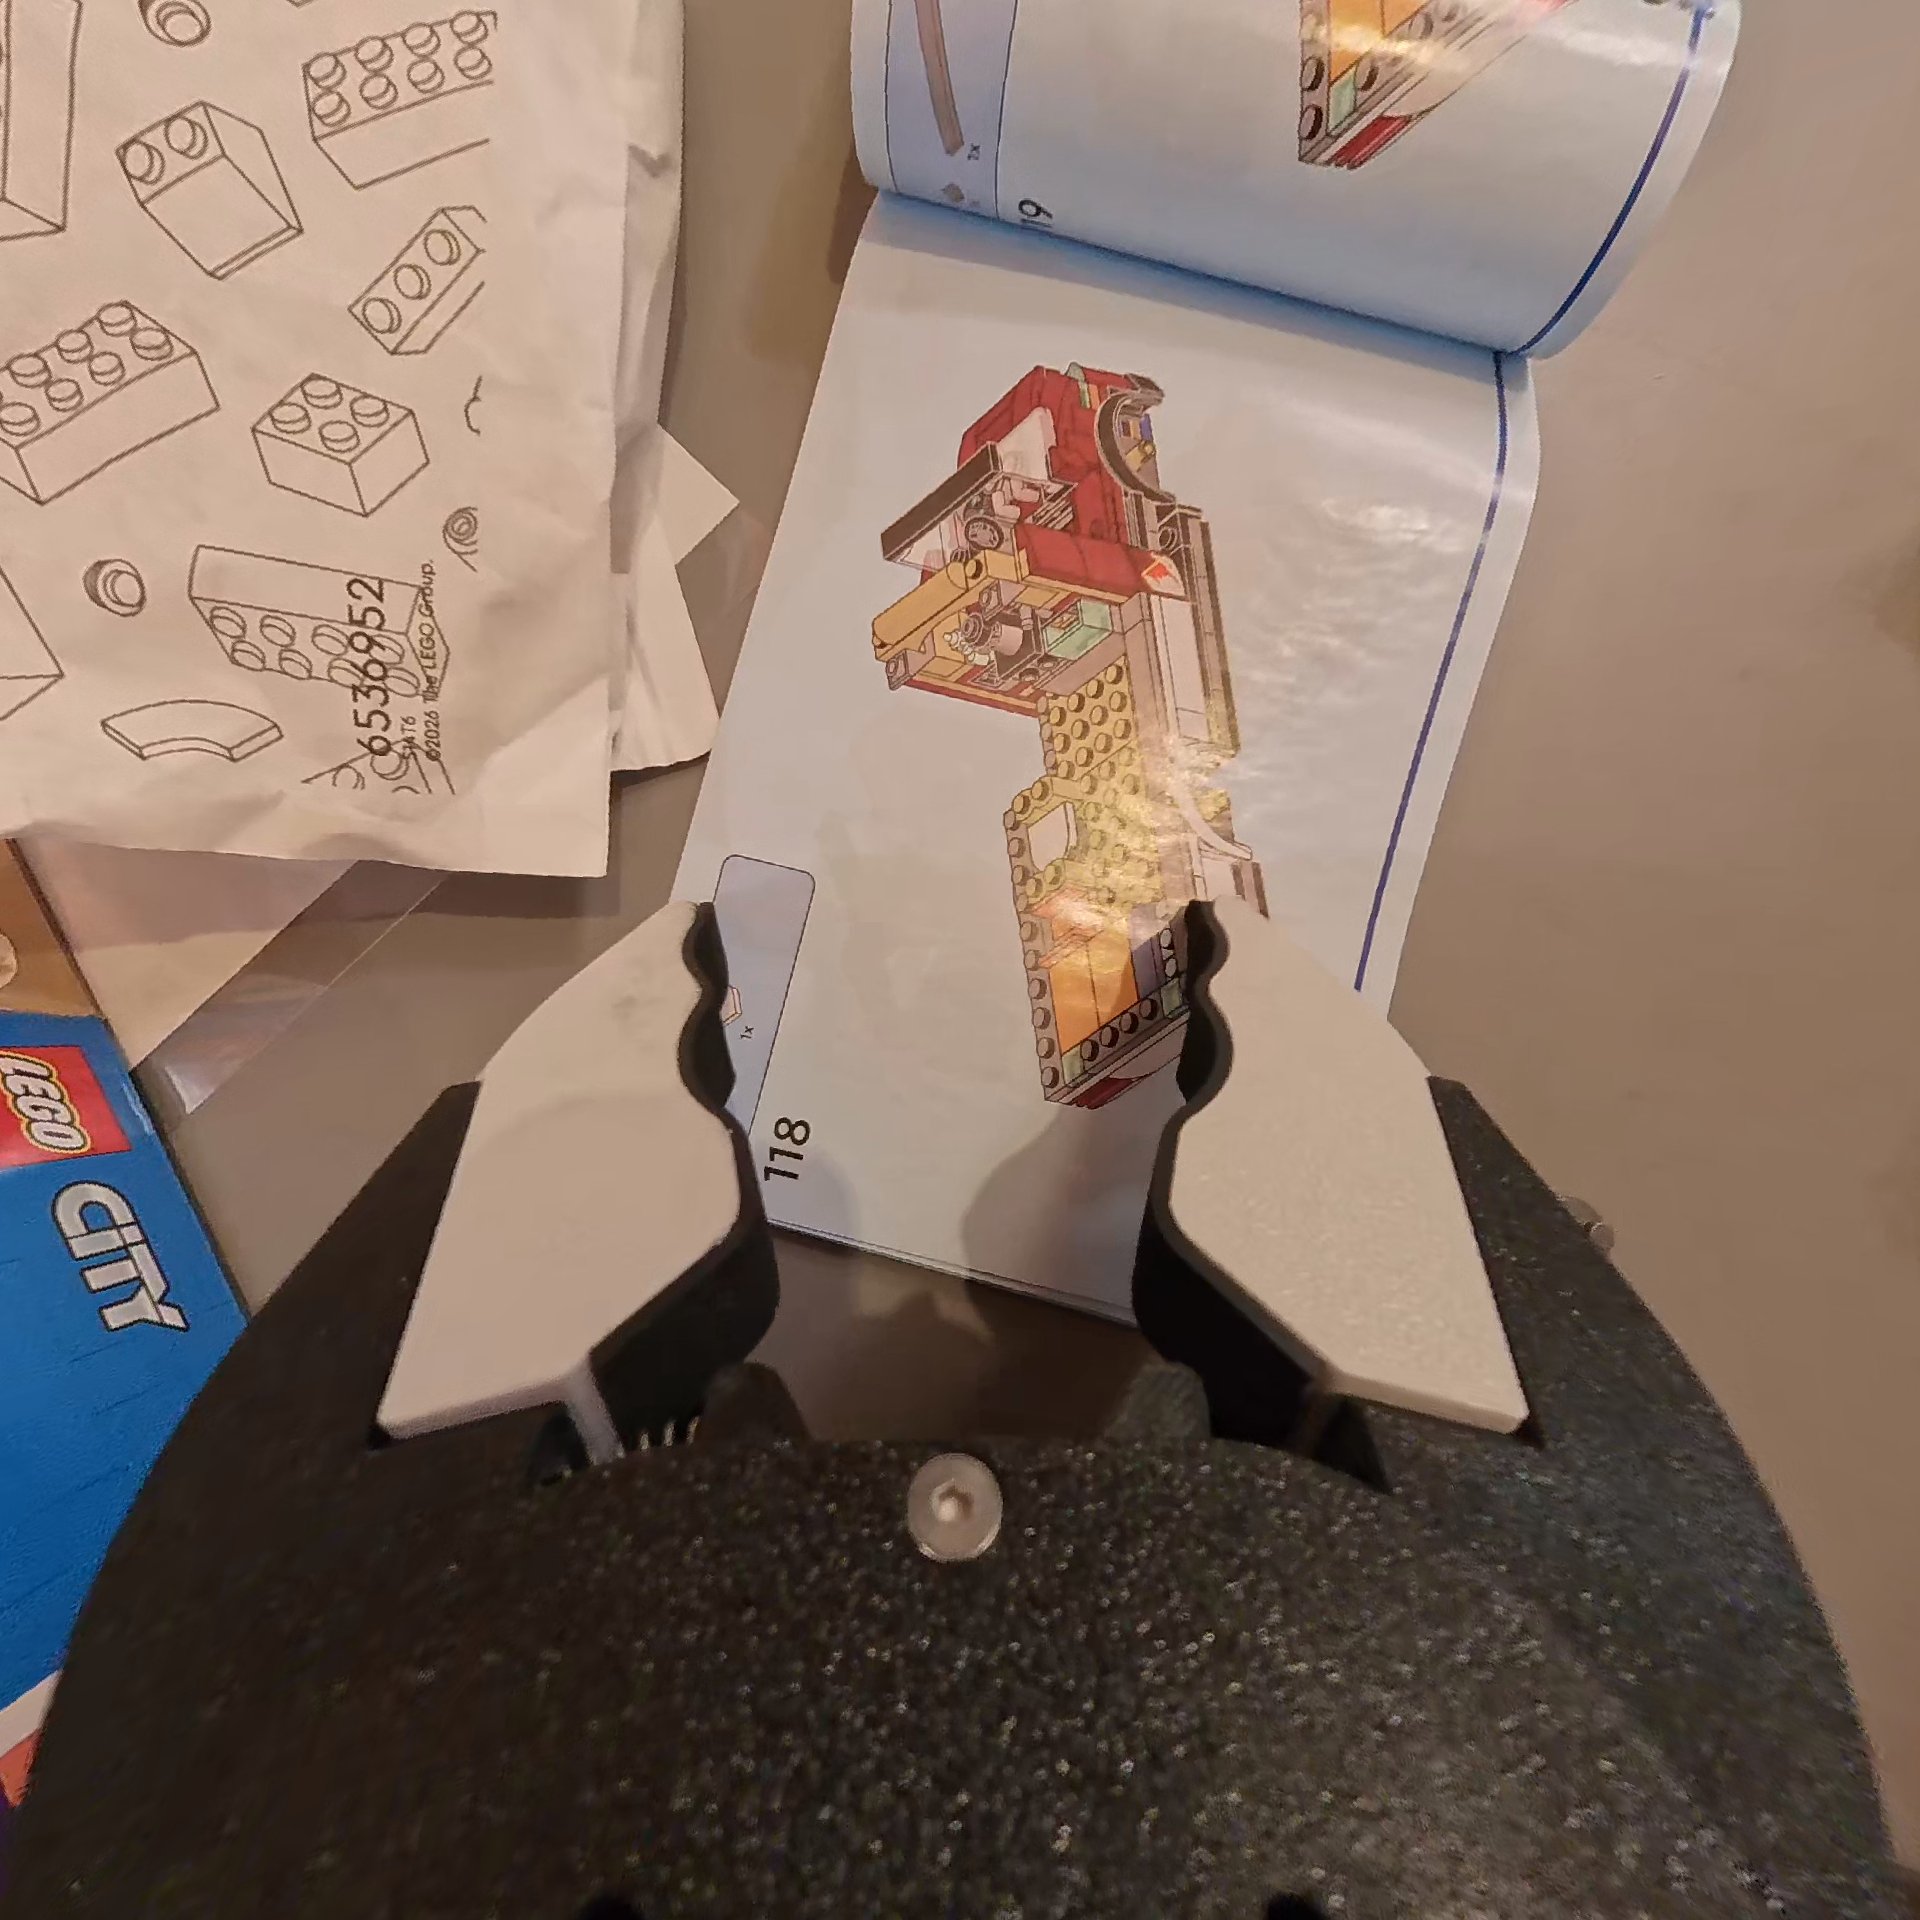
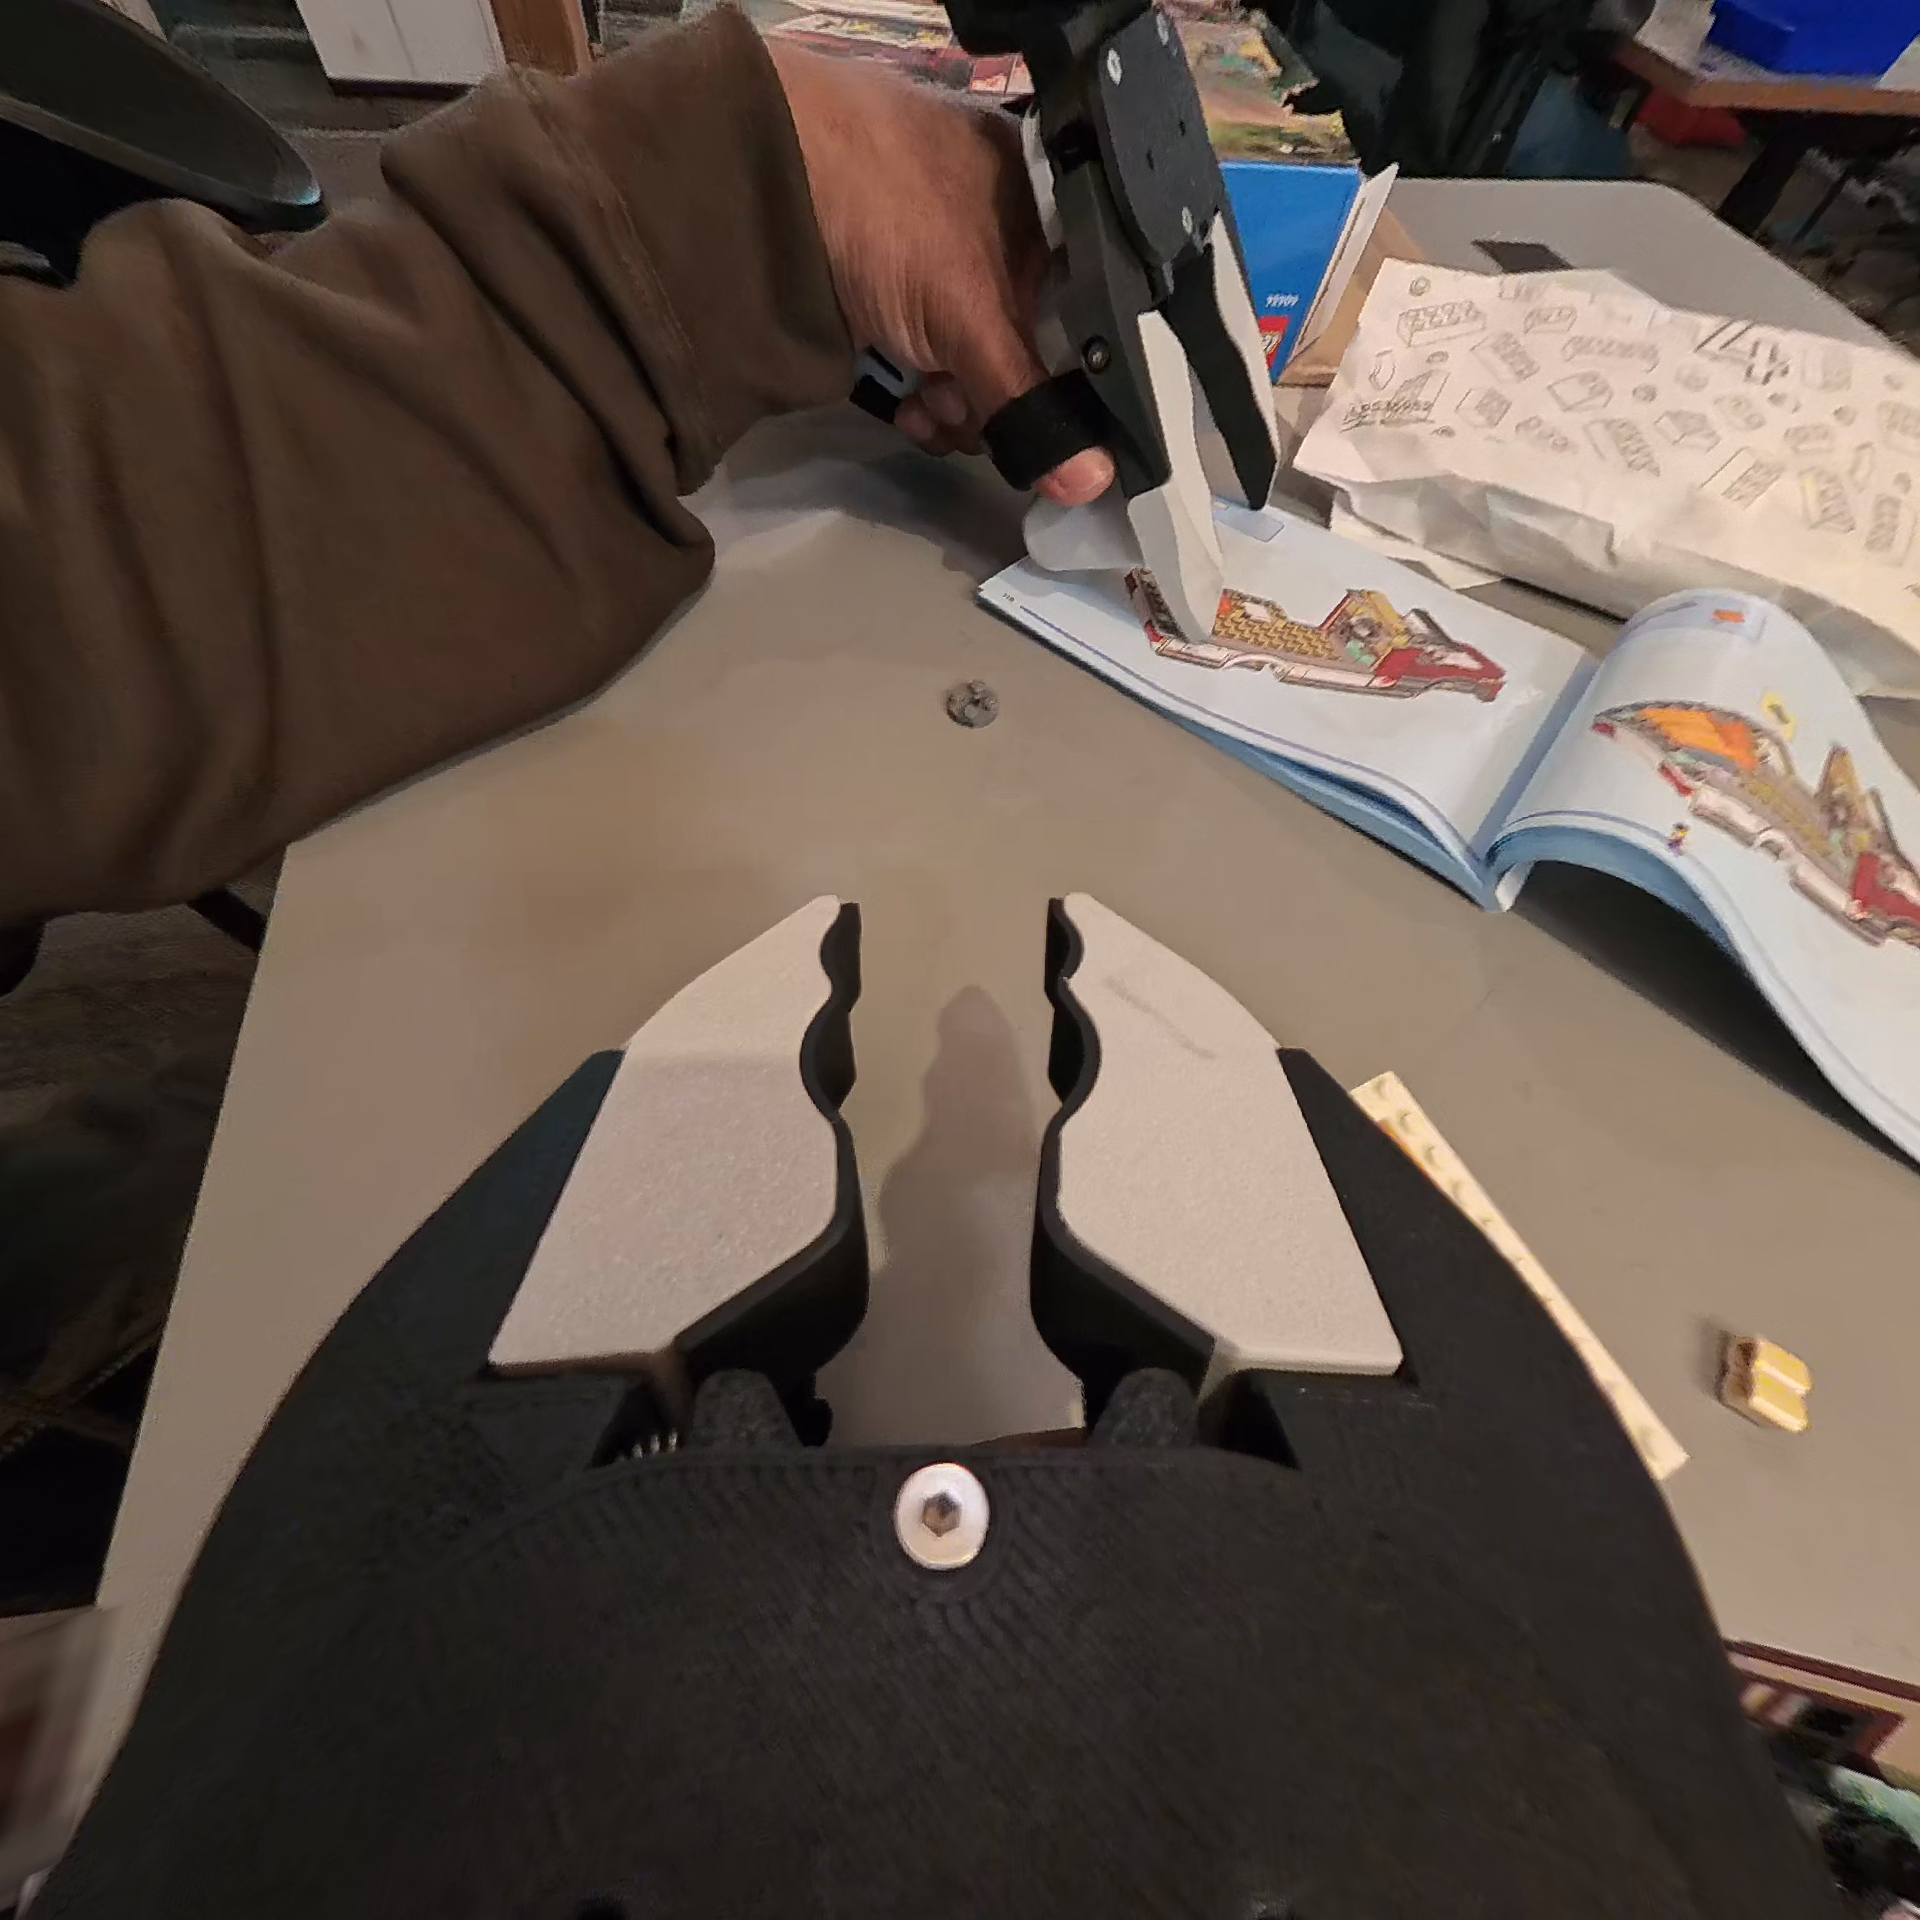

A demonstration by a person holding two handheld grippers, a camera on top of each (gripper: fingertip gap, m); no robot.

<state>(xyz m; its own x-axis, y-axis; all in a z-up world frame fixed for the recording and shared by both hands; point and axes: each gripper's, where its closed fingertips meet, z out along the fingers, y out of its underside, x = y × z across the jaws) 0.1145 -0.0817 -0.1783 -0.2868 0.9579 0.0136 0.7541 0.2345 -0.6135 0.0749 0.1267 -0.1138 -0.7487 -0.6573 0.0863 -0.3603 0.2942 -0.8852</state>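
Pale-blue open instruction booklet lies flat on the grey desk, directly under the left hand-held gripper, whose jaws gape wide, grasping nothing. White printed paper bag lies beside it. Right hand-held gripper hovers half-open and bare near a small grey round piece.

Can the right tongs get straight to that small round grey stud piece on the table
Probably yes: right tongs are open and empty, with only bare grey table between them and the small round grey stud piece.
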